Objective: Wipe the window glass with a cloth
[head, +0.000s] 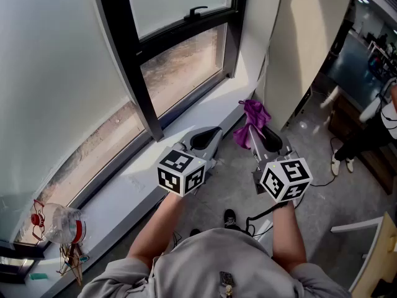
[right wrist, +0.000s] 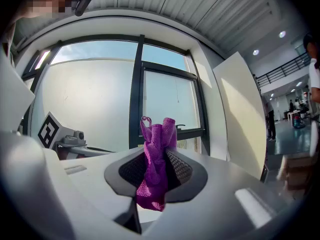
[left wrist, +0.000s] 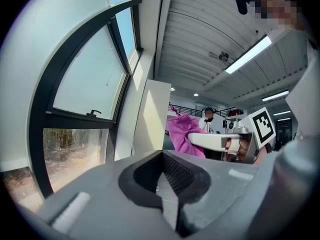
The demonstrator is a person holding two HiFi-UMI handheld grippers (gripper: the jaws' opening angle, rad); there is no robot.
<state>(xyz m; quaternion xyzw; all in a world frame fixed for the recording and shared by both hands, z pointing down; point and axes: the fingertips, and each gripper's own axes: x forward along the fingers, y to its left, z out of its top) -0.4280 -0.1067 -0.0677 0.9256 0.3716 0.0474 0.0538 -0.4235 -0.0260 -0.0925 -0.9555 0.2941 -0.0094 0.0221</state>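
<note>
A bunched purple microfibre cloth (right wrist: 156, 159) is gripped between the jaws of the right hand-held gripper (right wrist: 156, 173), which are closed on it. One end of the cloth stands up past the jaw tips and the other hangs down below the dark ribbed pads. In the head view, the cloth is held above the far end of the white window sill (head: 133, 179), near a cream wall panel (head: 307, 42), and it is apart from the glass. The left hand-held gripper (head: 206, 140) is held just beside the right one, over the sill. Its jaws are drawn together, and nothing is seen between them. The large frosted window glass (head: 56, 73) is divided by a black frame (head: 133, 61), and a smaller pane to its right carries a black handle (head: 197, 10). A clear plastic bottle with red parts (head: 59, 223) lies at the near left end of the sill.
</note>
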